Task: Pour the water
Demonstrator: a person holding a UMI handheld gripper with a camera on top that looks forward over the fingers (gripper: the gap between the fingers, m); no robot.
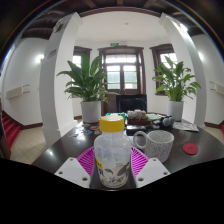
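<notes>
A clear plastic bottle (112, 155) with a yellow cap and a printed label stands upright between my fingers, held a little above the dark table (70, 145). My gripper (112, 163) is shut on the bottle, both pink pads (87, 160) pressing its sides. A white mug (160, 144) with a handle stands on the table just right of the bottle, beyond the right finger.
A small red coaster (190, 149) lies right of the mug. Plates and tea ware (148, 121) sit at the far side of the table. Two potted plants (90, 85) stand on the floor behind, before a door and windows.
</notes>
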